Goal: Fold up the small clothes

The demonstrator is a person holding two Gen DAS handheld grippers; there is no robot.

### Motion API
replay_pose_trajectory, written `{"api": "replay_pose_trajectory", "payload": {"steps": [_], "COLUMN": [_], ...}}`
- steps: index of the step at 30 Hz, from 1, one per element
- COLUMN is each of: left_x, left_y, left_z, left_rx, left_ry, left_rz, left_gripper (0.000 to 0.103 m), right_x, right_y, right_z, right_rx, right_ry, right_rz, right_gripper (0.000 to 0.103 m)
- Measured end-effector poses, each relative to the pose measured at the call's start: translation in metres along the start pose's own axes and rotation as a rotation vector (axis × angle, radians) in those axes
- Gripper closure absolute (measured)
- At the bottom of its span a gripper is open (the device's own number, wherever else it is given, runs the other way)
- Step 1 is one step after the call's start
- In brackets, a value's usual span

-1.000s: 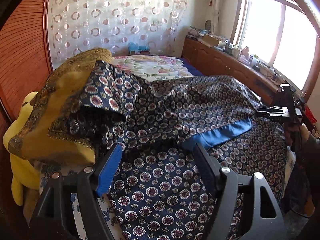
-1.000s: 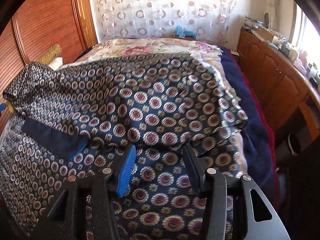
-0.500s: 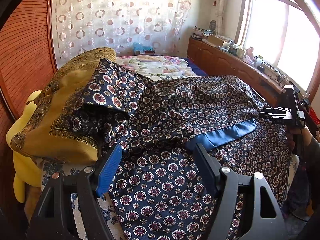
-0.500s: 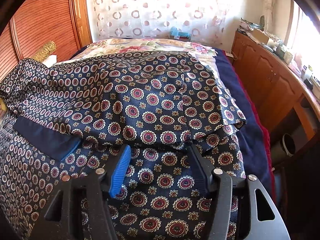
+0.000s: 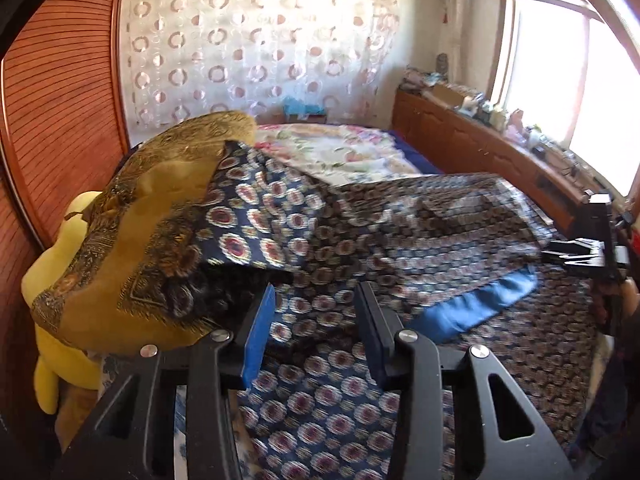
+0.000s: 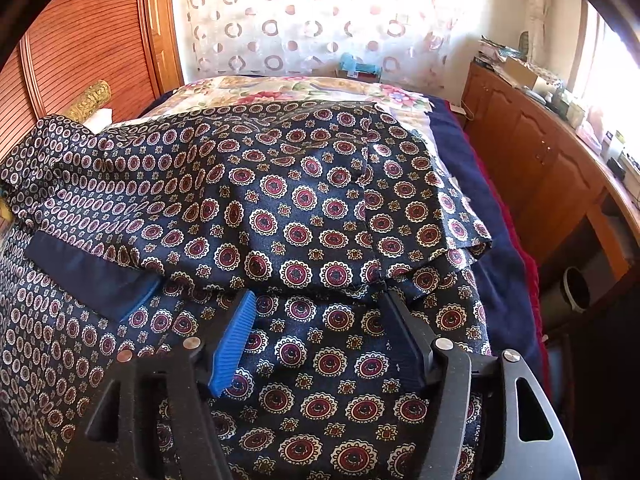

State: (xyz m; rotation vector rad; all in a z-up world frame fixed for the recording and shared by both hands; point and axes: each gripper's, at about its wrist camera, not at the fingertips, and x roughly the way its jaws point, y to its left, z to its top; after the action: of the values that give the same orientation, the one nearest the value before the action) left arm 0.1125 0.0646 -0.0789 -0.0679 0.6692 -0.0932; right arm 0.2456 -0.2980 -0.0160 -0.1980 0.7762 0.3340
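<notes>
**Claws over the patterned garment**

The left claw (image 5: pixel 316 300) is closing, cloth between its pads but not pinched. The right claw (image 6: pixel 320 308) is opening, holding nothing. The navy medallion garment (image 6: pixel 288 216) lies folded across the bed (image 6: pixel 496 256).

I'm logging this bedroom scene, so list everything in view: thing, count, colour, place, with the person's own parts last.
patterned garment: one, navy with red medallions, spread and partly folded over the bed's near end.
blue band: one, plain blue, on the garment's folded edge.
mustard cloth: one, gold-brown, draped at the bed's left.
yellow plush: one, yellow, under the mustard cloth.
floral bedspread: one, cream with flowers, far half of bed.
curtain: one, white with circles, back wall.
wooden cabinet: one, brown, along the right wall, cluttered top.
left gripper: one, black, fingers closing above garment.
right gripper: one, black, fingers opening over garment.
</notes>
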Motion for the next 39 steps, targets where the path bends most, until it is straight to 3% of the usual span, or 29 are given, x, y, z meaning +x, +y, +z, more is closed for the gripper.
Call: {"api": "replay_pose_trajectory", "payload": {"steps": [4,7,8,12,20,22,25,32,37,39], "left_x": [0.021,0.029,0.03,0.015,-0.027,-0.034,-0.043,-0.053,-0.013,0.009], "left_y": [0.004,0.005,0.005,0.002,-0.003,-0.004,-0.009,-0.043,-0.033,-0.019], "left_z": [0.004,0.007,0.008,0.011,0.015,0.013,0.014,0.028,0.042,0.043], "left_rx": [0.021,0.035,0.036,0.024,0.03,0.041,0.056,0.147,0.155,0.147], "left_ry": [0.032,0.043,0.045,0.018,-0.025,-0.033,-0.046,-0.109,-0.018,0.034], "left_rz": [0.073,0.087,0.091,0.044,0.044,0.057,0.021,0.008,0.102,0.178], "left_gripper": [0.06,0.091,0.097,0.1,0.096,0.075,0.061,0.061,0.061,0.061], "right_x": [0.0,-0.001,-0.001,-0.001,-0.001,-0.002,-0.002,-0.002,-0.003,-0.003], "right_y": [0.0,0.0,0.0,0.0,0.0,0.0,0.0,0.0,0.001,0.001], "right_z": [0.0,0.0,0.0,0.0,0.0,0.0,0.0,0.0,0.0,0.0], "right_rx": [0.0,0.0,0.0,0.001,0.001,0.001,0.0,0.001,0.002,0.002], "right_ry": [0.0,0.0,0.0,0.001,0.001,0.001,0.001,0.002,0.002,0.002], "right_rz": [0.0,0.0,0.0,-0.001,-0.001,-0.001,-0.002,-0.005,-0.005,-0.006], "right_gripper": [0.035,0.035,0.035,0.035,0.035,0.034,0.034,0.034,0.034,0.034]}}
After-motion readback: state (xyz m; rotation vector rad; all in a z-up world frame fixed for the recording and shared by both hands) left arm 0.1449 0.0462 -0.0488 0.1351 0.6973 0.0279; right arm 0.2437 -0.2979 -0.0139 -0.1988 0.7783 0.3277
